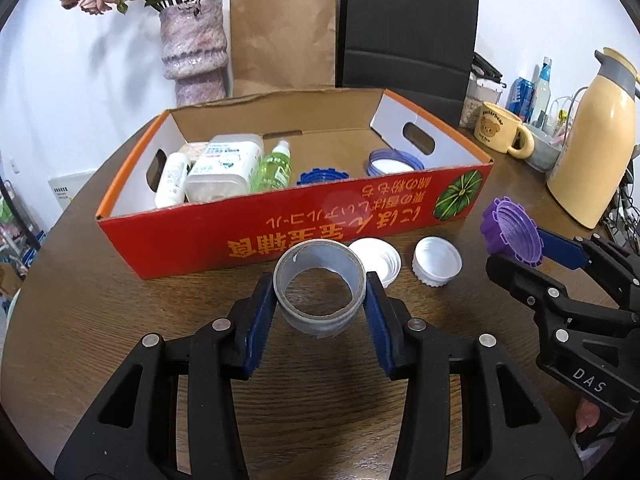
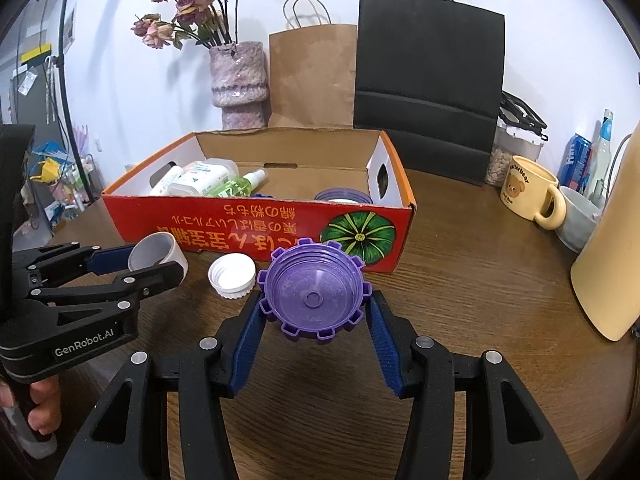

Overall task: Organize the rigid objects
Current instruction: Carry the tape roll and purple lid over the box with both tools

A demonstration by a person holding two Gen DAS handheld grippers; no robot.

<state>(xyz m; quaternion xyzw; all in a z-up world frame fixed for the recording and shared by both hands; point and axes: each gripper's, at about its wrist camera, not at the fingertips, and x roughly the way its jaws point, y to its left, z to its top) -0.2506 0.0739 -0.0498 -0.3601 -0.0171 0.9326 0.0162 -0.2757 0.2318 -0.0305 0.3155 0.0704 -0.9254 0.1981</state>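
My left gripper is shut on a grey tape roll, held just above the wooden table in front of the red cardboard box. My right gripper is shut on a purple toothed lid, also lifted, near the box's front right corner. In the left wrist view the purple lid shows at the right in the right gripper. Two white caps lie on the table before the box. The box holds white bottles, a green spray bottle, a blue lid and a blue-rimmed lid.
Behind the box stand a pink vase with dried flowers, a brown paper bag and a black bag. At the right are a cream bear mug, a grey bowl and a tall cream jug. A hand grips the left tool.
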